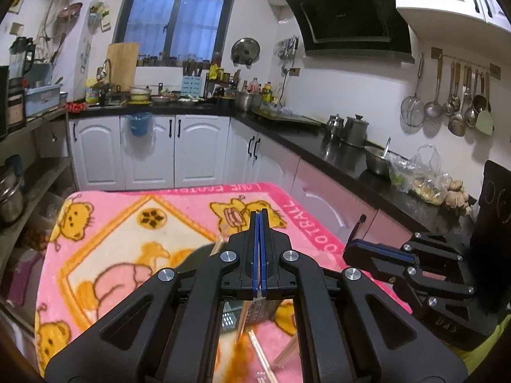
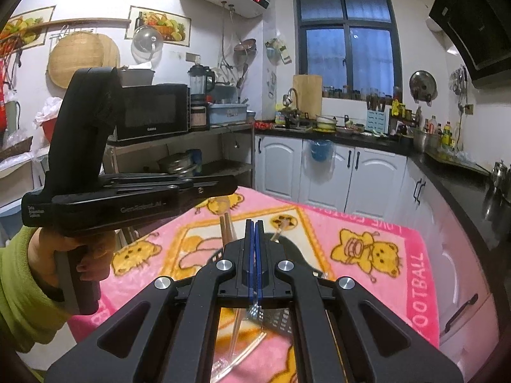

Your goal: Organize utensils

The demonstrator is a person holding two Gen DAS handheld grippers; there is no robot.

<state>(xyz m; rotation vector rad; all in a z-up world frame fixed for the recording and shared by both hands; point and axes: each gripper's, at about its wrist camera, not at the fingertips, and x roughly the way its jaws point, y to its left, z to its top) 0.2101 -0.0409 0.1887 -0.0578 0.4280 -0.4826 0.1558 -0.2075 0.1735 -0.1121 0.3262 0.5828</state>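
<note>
My left gripper [image 1: 259,223] is shut with nothing visible between its blue pads, raised above the table covered by a pink cartoon blanket [image 1: 127,242]. My right gripper [image 2: 254,233] is shut too, and it also shows at the right of the left wrist view [image 1: 351,245]. Under the grippers stands a dark perforated utensil holder [image 2: 278,319] with chopsticks [image 2: 225,223] sticking up from it. More chopsticks [image 1: 262,357] and clear-handled utensils [image 2: 242,354] lie on the blanket. The left gripper's body [image 2: 105,201], held by a hand in a green sleeve, fills the left of the right wrist view.
Black countertops [image 1: 319,146] with pots, bags and bottles run along the right and back walls above white cabinets [image 1: 198,153]. Ladles hang on a wall rail [image 1: 460,102]. A shelf with a microwave [image 2: 153,111] stands to the left of the table.
</note>
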